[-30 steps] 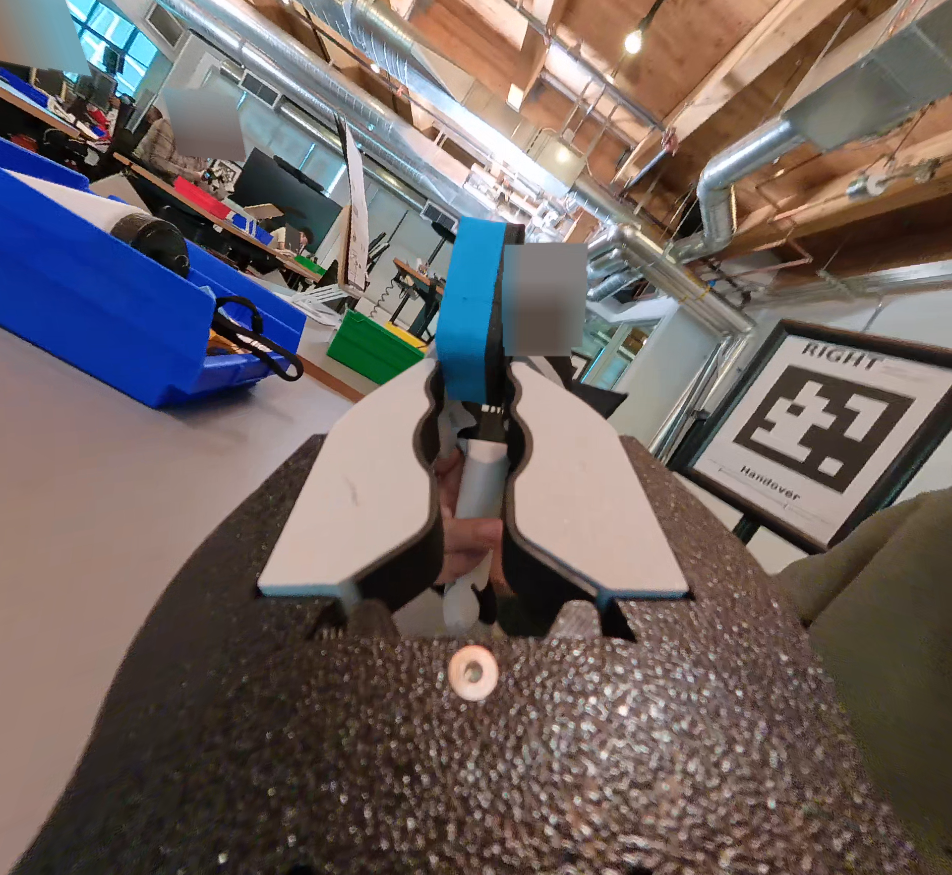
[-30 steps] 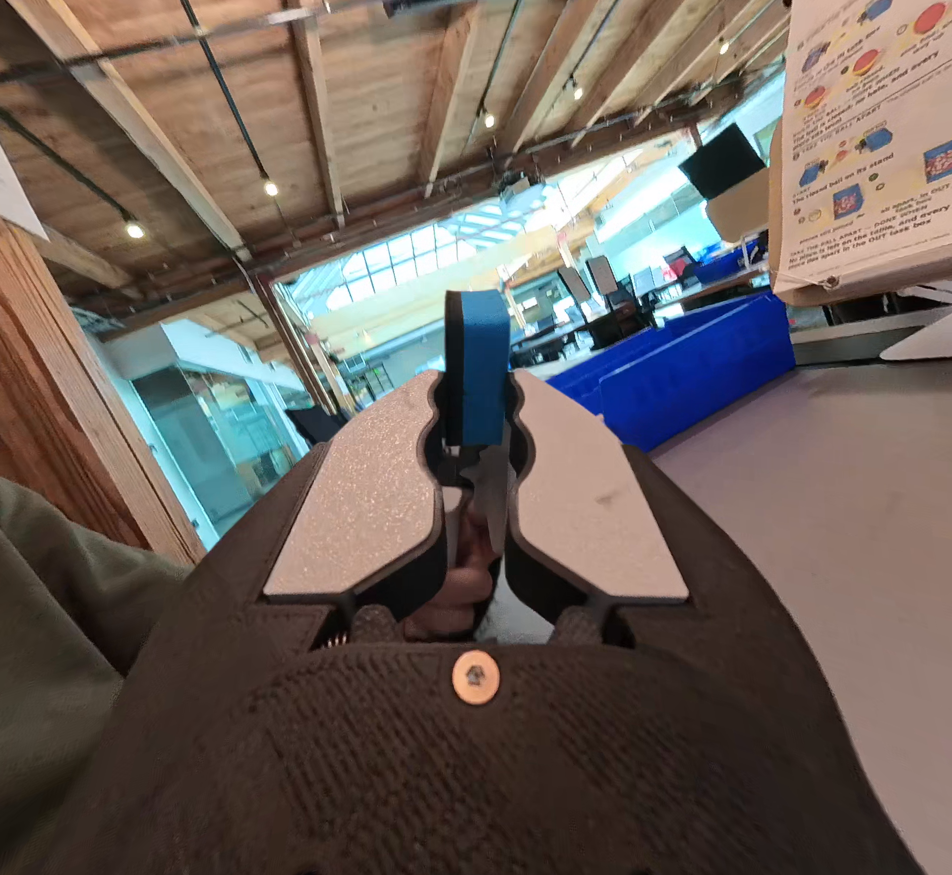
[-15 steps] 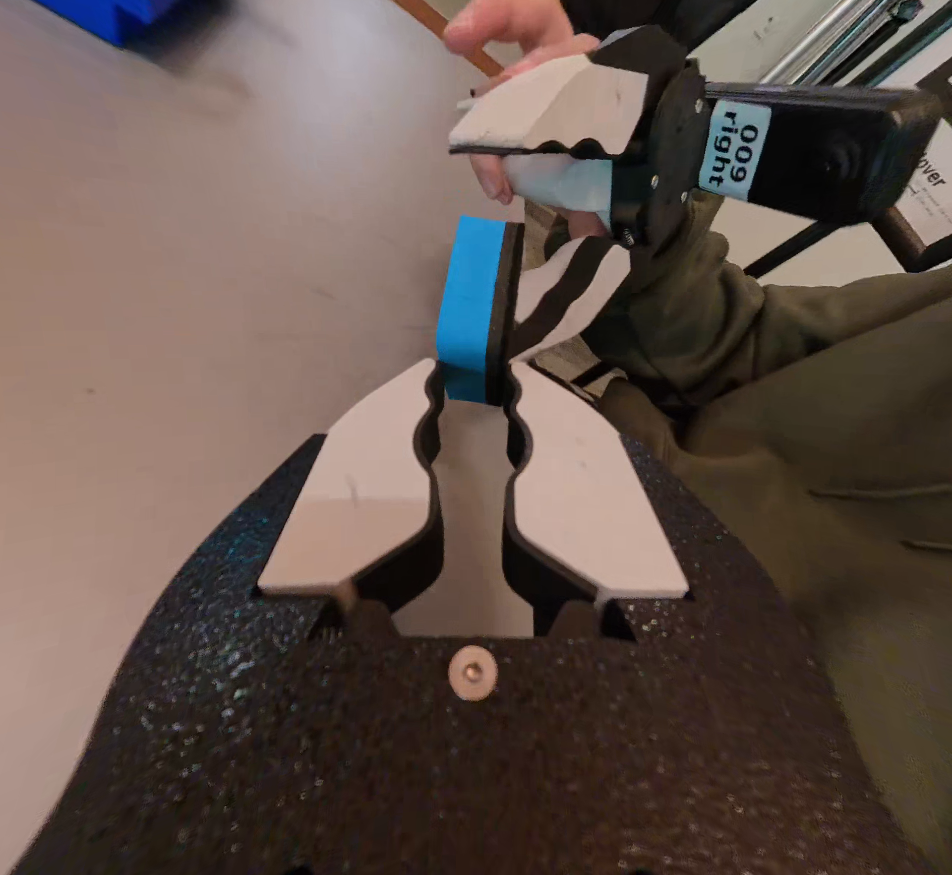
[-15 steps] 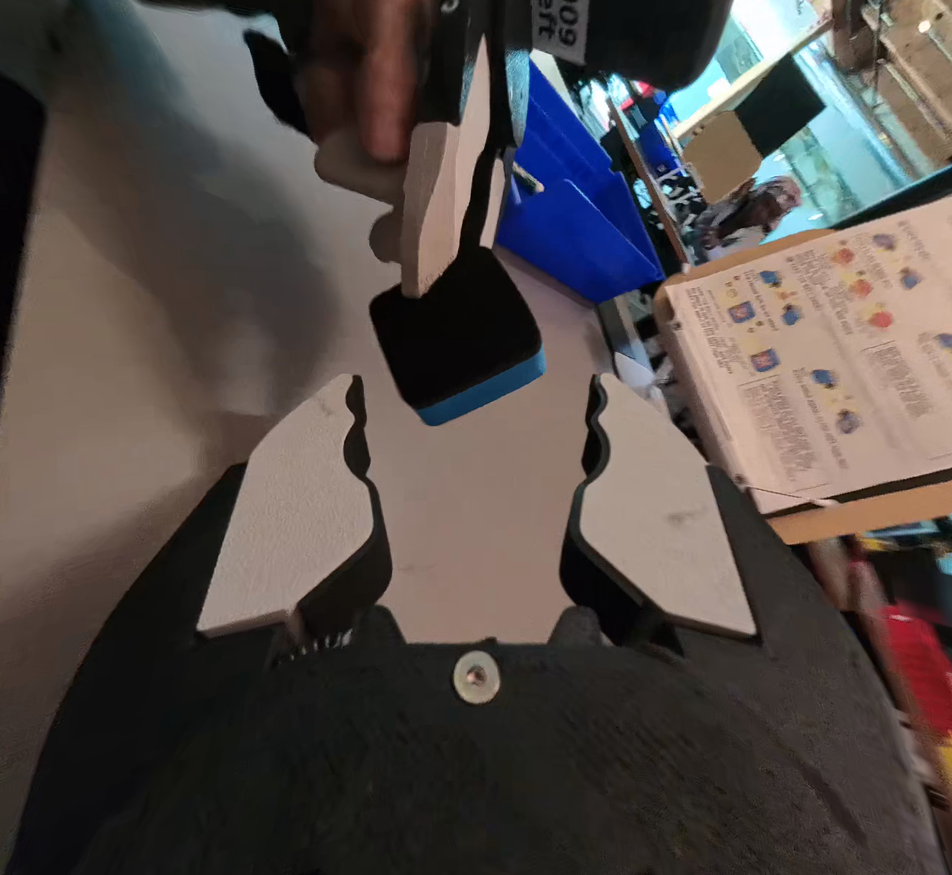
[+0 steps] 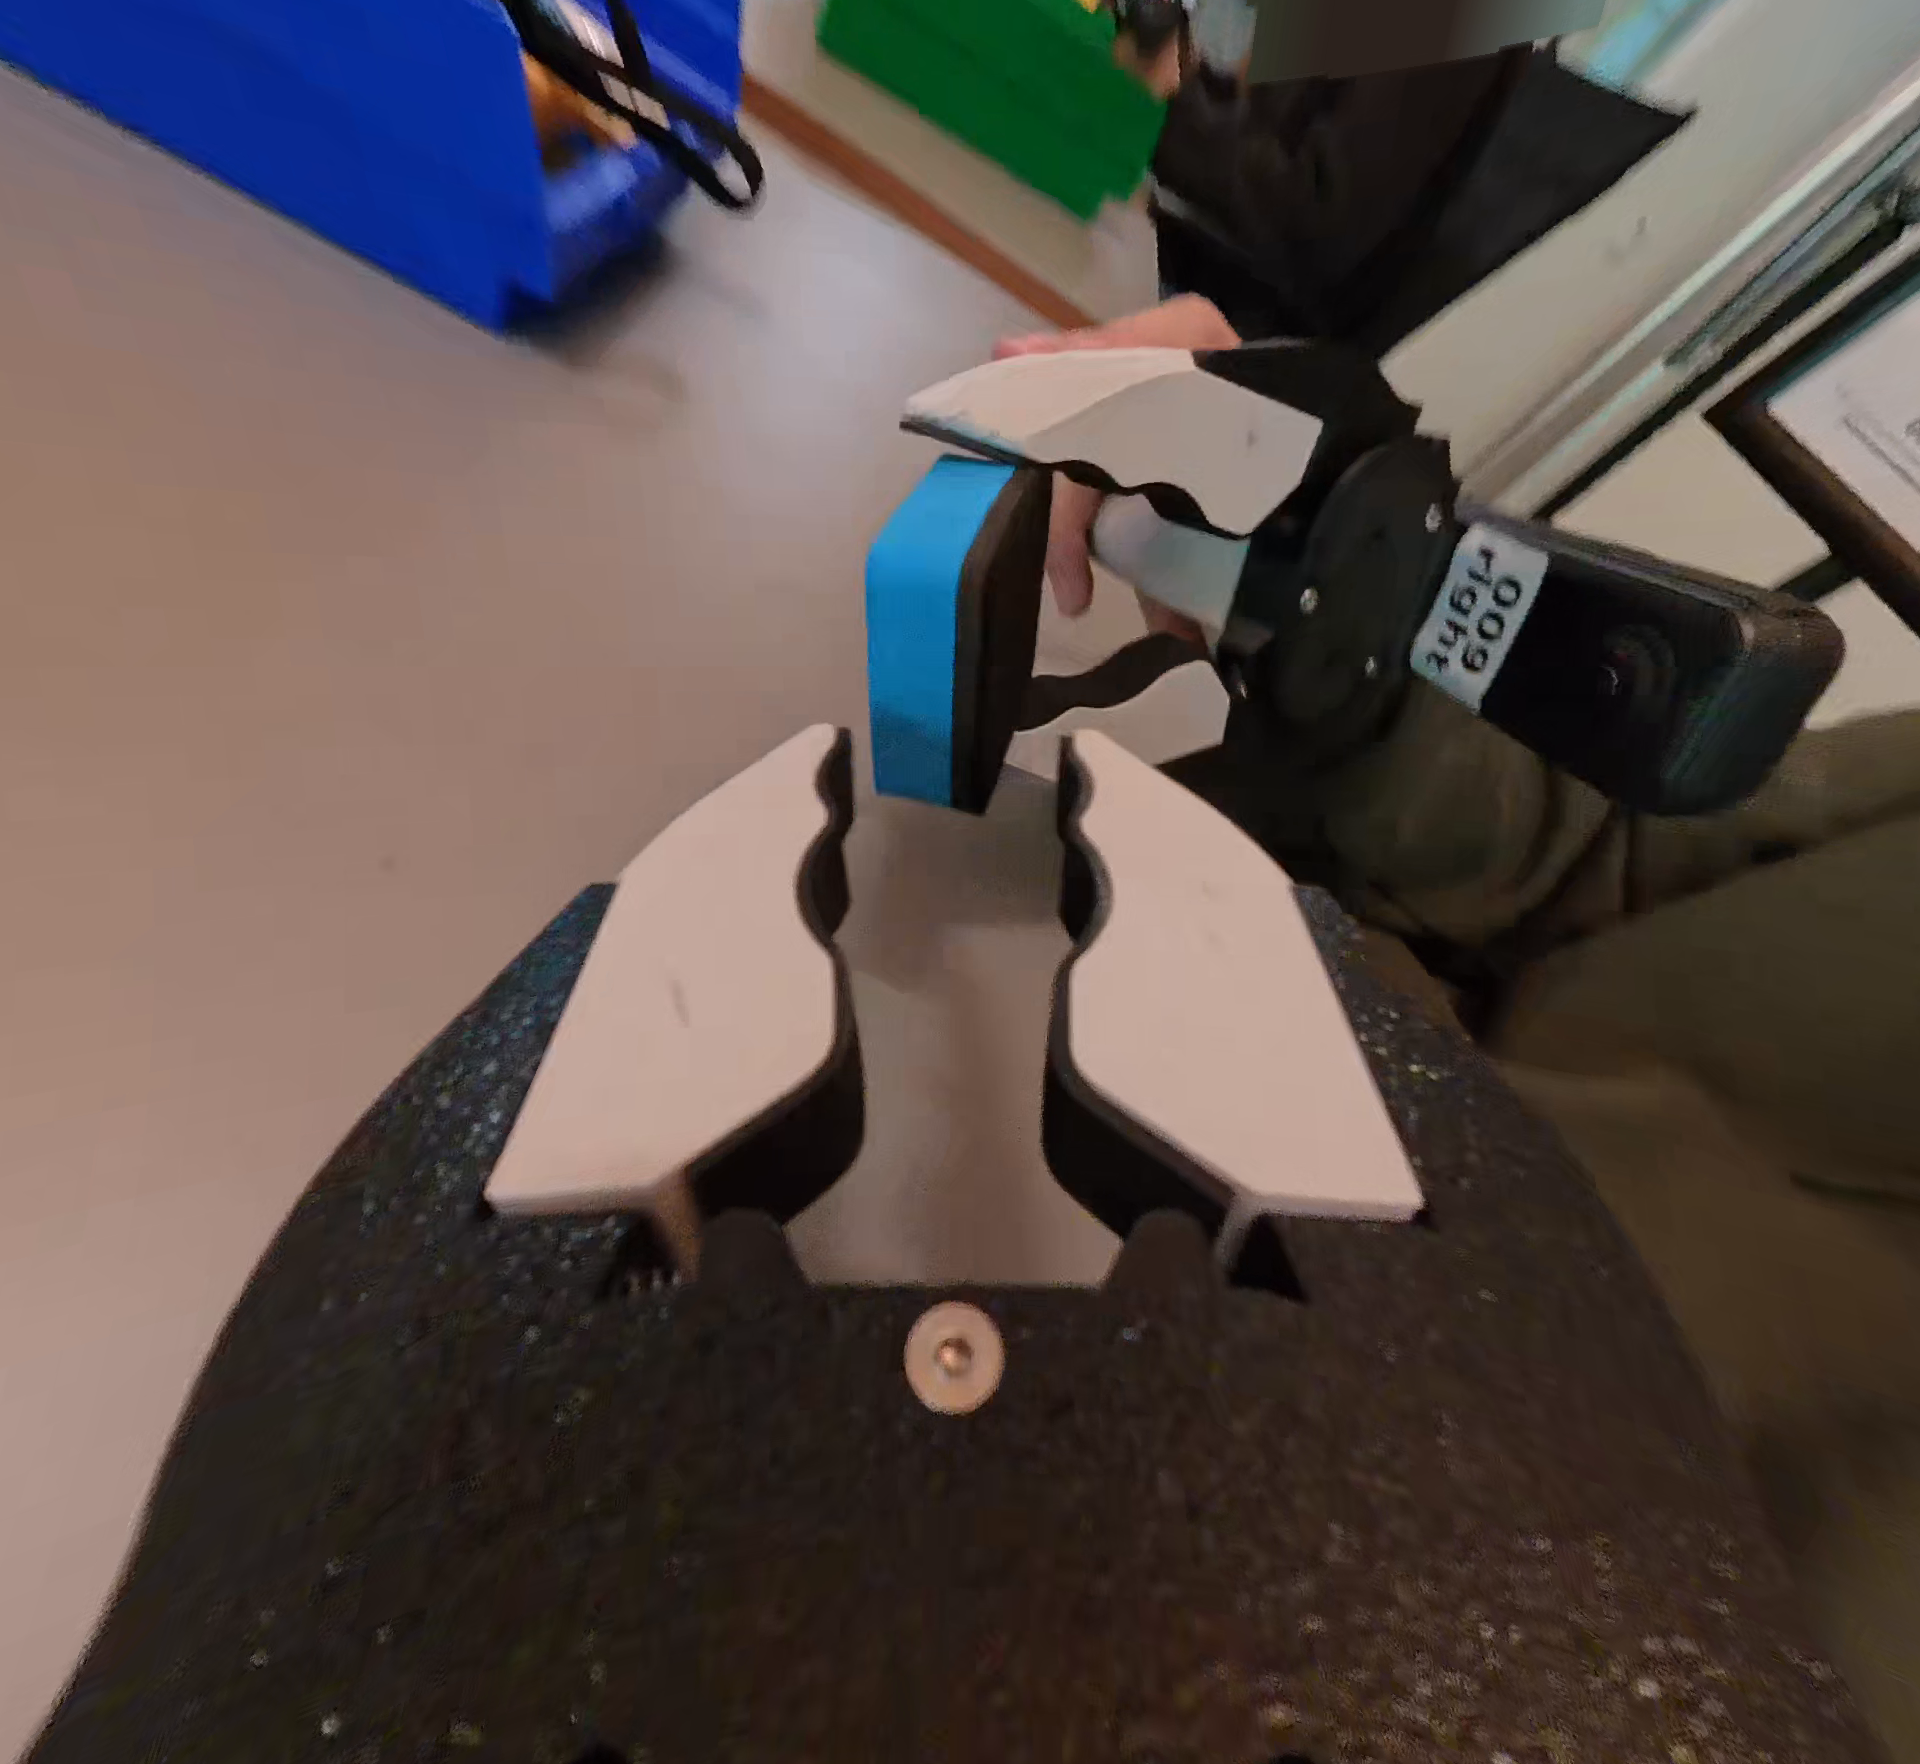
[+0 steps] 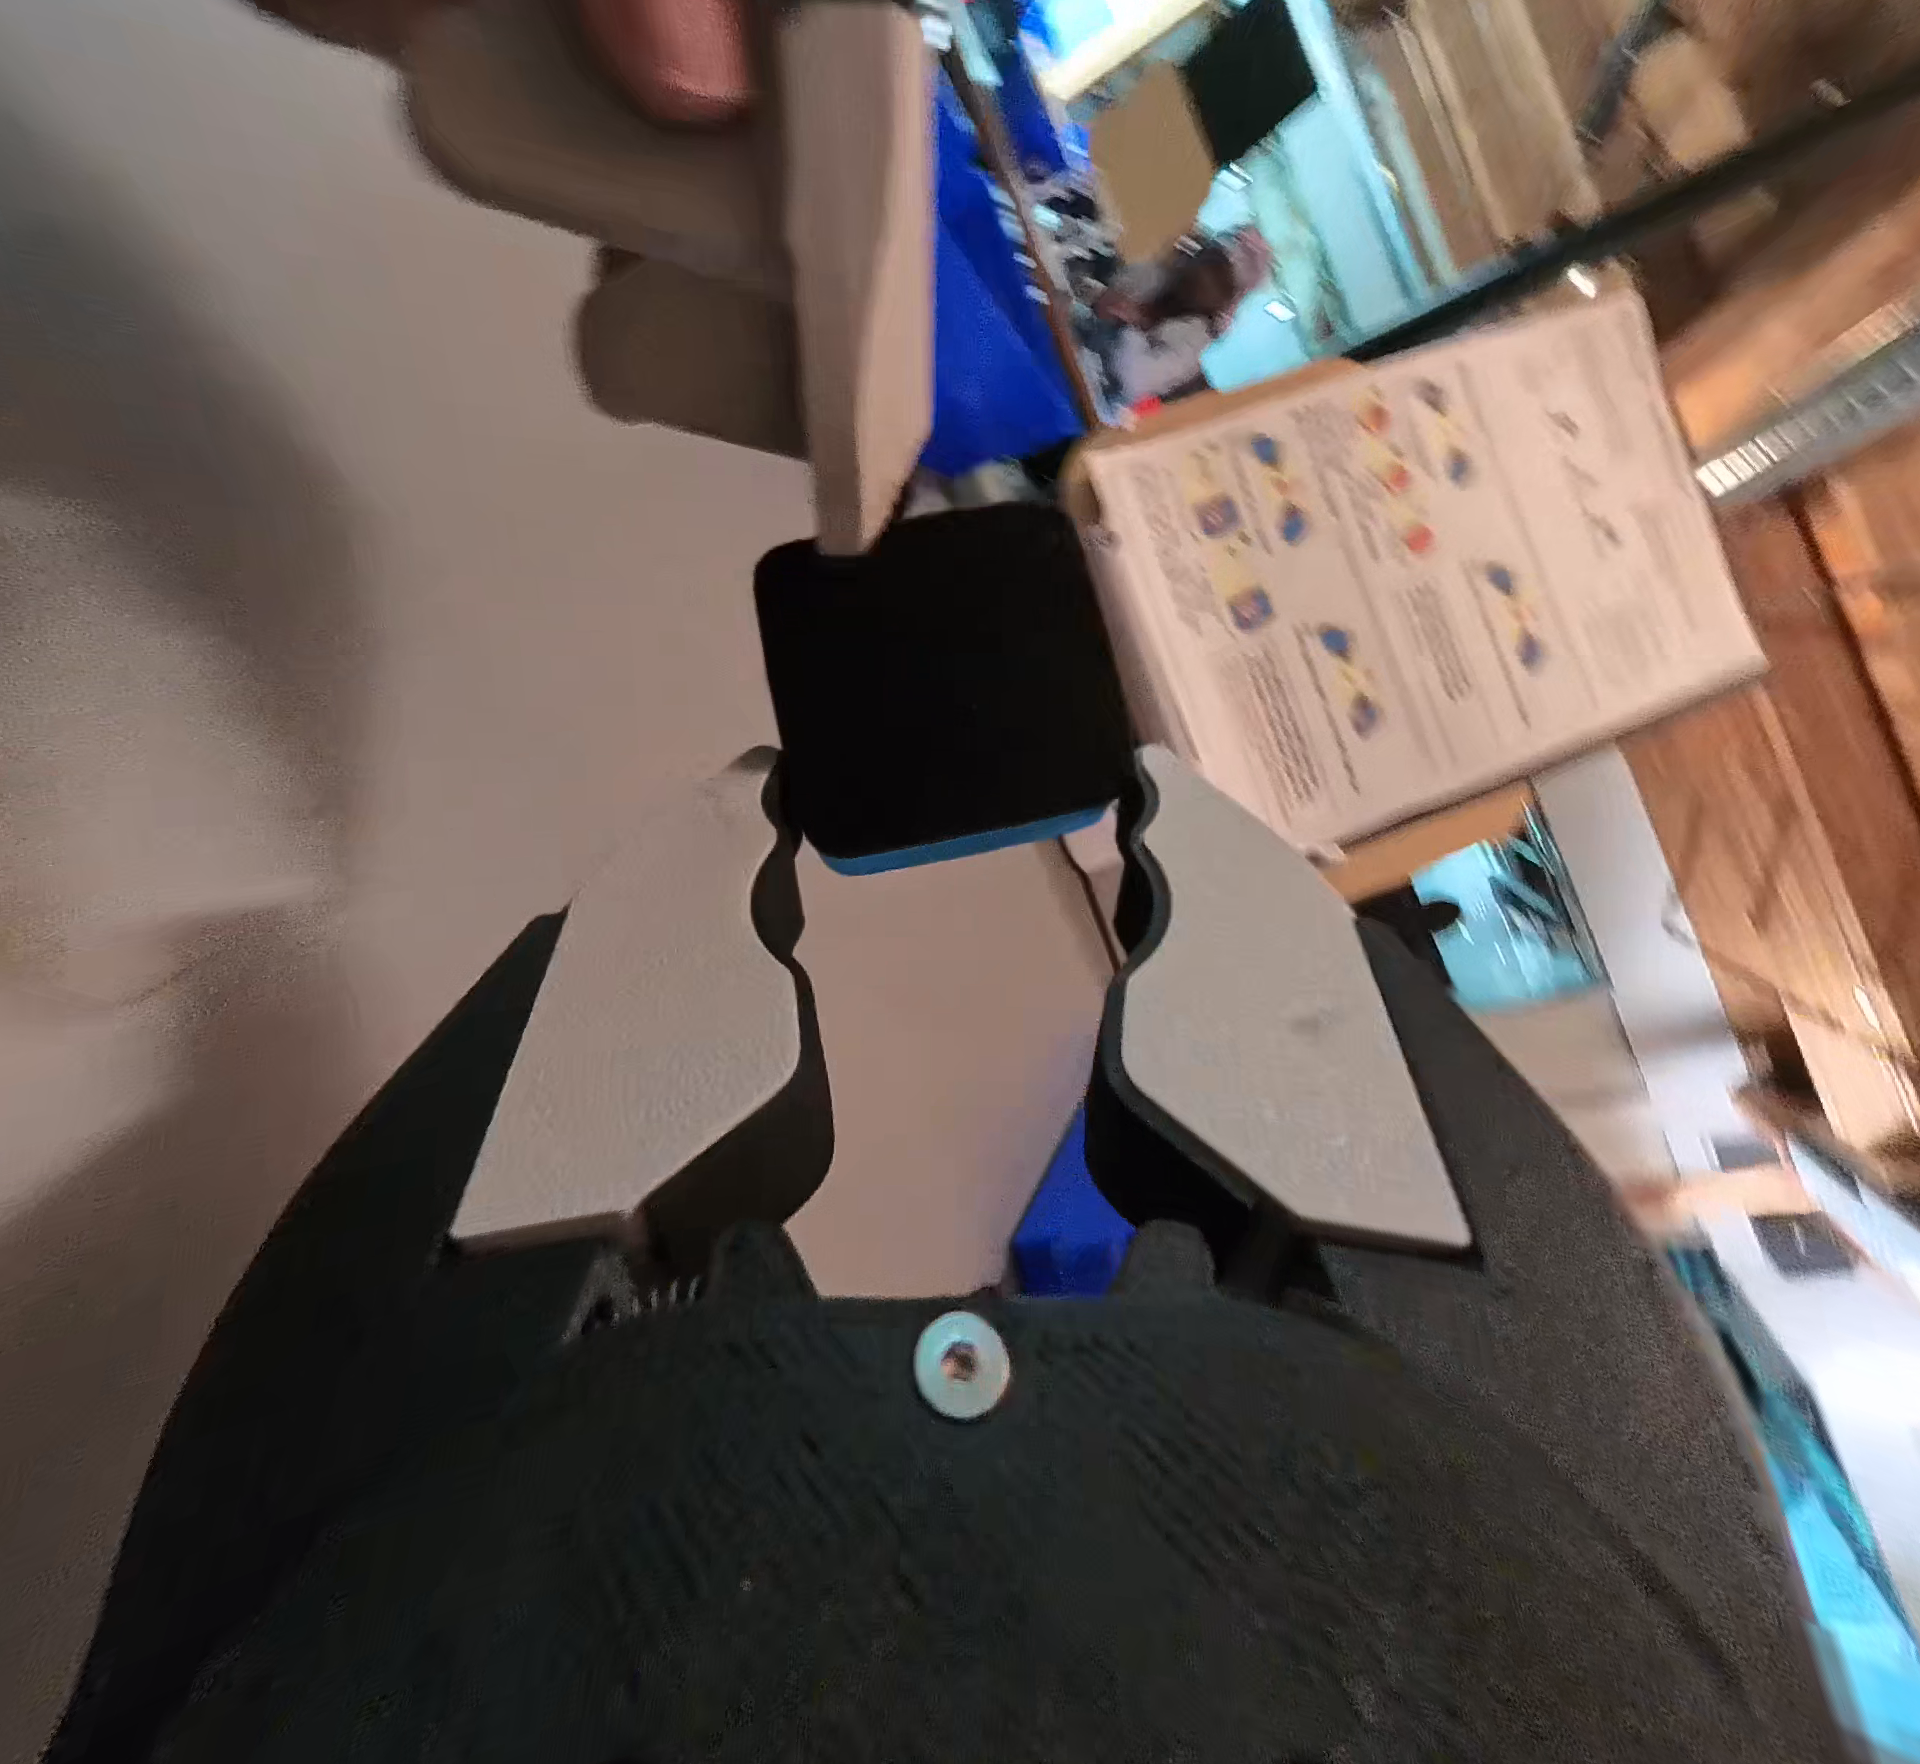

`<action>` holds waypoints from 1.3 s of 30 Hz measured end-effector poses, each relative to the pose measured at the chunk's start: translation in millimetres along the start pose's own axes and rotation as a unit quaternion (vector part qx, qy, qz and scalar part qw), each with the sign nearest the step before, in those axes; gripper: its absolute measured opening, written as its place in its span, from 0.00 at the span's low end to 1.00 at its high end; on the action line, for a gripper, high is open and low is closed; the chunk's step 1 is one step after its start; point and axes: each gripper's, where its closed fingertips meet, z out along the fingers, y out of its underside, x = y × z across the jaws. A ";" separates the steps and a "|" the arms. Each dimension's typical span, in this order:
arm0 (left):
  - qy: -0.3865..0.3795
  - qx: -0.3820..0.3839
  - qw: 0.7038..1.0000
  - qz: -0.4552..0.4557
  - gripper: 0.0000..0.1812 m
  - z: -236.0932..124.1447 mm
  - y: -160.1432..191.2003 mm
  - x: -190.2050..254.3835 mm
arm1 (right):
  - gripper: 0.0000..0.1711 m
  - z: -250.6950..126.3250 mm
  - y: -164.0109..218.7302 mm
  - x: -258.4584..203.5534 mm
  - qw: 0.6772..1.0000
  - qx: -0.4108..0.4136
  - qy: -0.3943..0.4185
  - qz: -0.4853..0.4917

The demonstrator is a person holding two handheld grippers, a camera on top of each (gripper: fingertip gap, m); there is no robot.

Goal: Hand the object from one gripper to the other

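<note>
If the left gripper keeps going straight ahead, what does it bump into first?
The blue and black pad. It sits right at the tips of the left gripper, whose fingers are spread apart, while the right gripper looks clamped on it from the side. The contact is hard to judge, but nothing else is nearer.

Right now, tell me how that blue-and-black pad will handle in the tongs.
The blue-and-black pad is probably light: the right tongs pinch it only near one edge, and it shows no sag. It looks like foam, so it is likely a little squashy while keeping its slab shape. Its flat faces and matte black side suggest little slipping and no rolling.
</note>
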 end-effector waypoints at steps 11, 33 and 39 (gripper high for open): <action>-0.014 0.188 0.982 -0.005 0.17 19.3 -34.1 0.6 | 0.34 0.7 0.8 26.4 0.975 -0.033 0.114 0.190; 0.009 -0.160 0.986 0.045 0.13 2.4 42.7 12.1 | 0.46 -14.1 -26.4 -48.4 0.983 0.076 -0.157 -0.052; 0.019 -0.161 0.986 0.041 0.13 2.1 42.8 14.3 | 0.35 -9.9 -24.3 -54.2 0.983 0.071 -0.158 -0.060</action>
